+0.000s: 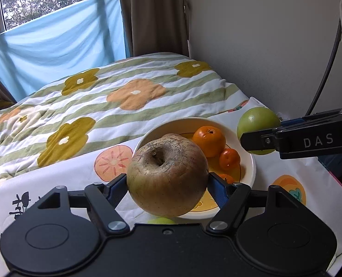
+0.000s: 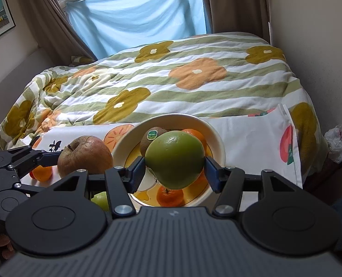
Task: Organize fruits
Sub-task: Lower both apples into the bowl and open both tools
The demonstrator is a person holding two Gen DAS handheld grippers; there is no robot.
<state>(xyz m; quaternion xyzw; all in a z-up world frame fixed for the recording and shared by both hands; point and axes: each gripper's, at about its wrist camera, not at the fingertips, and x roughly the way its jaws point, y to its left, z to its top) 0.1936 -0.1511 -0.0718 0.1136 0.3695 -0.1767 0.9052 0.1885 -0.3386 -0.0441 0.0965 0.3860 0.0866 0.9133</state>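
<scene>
My left gripper [image 1: 167,182] is shut on a wrinkled brown apple [image 1: 167,176], held above the near rim of a cream bowl [image 1: 251,168]. In the bowl lie a large orange [image 1: 209,140] and smaller mandarins [image 1: 229,159]. My right gripper [image 2: 175,169] is shut on a green fruit [image 2: 175,160], hanging over the same bowl [image 2: 218,143]. Under it sit a kiwi with a sticker [image 2: 153,137] and a mandarin [image 2: 169,195]. The right wrist view shows the left gripper [image 2: 55,159] with the brown apple [image 2: 85,155] at the left. The left wrist view shows the green fruit [image 1: 258,124] in the right gripper [image 1: 260,136].
The bowl stands on a white cloth [image 1: 83,175] printed with persimmons. A small orange fruit [image 2: 41,173] and a green fruit [image 2: 100,199] lie on the cloth left of the bowl. Behind is a bed with a flowered duvet [image 1: 129,92]. A wall [image 1: 263,34] rises at the right.
</scene>
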